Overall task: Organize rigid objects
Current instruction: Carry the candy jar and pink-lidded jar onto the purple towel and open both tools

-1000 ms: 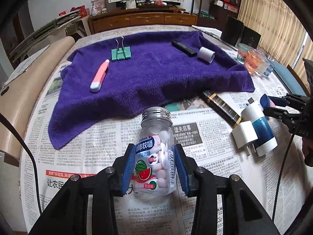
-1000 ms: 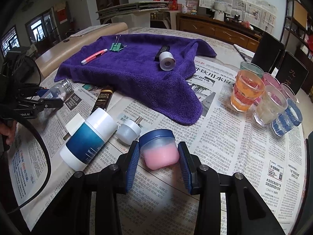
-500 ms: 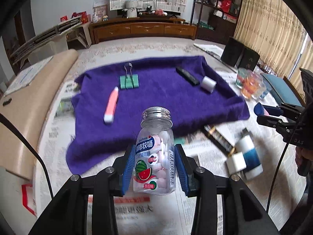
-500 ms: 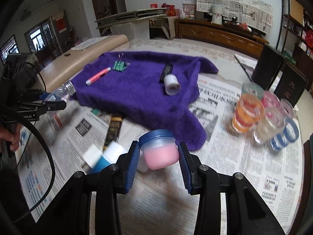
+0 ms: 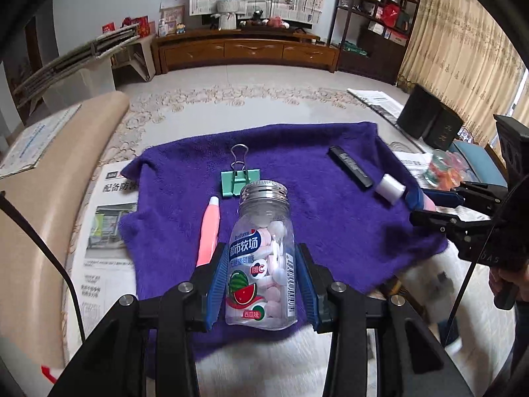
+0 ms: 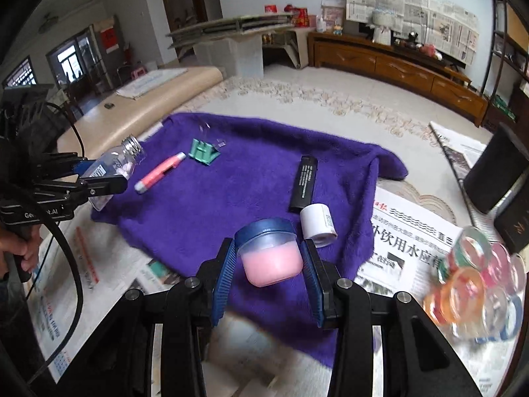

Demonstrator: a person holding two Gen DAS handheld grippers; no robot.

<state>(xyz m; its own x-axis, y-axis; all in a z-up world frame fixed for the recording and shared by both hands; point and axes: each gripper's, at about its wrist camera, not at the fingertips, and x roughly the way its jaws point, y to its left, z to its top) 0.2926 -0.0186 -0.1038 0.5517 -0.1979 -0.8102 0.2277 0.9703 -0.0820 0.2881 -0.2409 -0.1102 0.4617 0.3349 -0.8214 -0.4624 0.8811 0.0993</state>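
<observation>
My left gripper (image 5: 261,278) is shut on a clear candy bottle (image 5: 261,264) with a silver screw cap and a watermelon label, held upright above the near edge of the purple towel (image 5: 314,218). My right gripper (image 6: 269,269) is shut on a small pink jar (image 6: 269,258) with a blue lid, also over the towel (image 6: 231,205). On the towel lie a pink pen (image 5: 209,235), a green binder clip (image 5: 238,180), a black bar (image 5: 351,166) and a small white roll (image 5: 390,188). Each gripper shows at the edge of the other view.
Newspaper (image 6: 410,248) covers the table around the towel. Several coloured glasses (image 6: 476,281) stand at the right, with dark boxes (image 6: 496,168) behind them. A beige padded edge (image 5: 43,178) runs along the left. A hand (image 6: 18,248) grips the left tool's handle.
Both grippers have risen and travelled forward from the newspaper to above the towel, each carrying its load. The blue-and-white bottle and the adapter have dropped out of view.
</observation>
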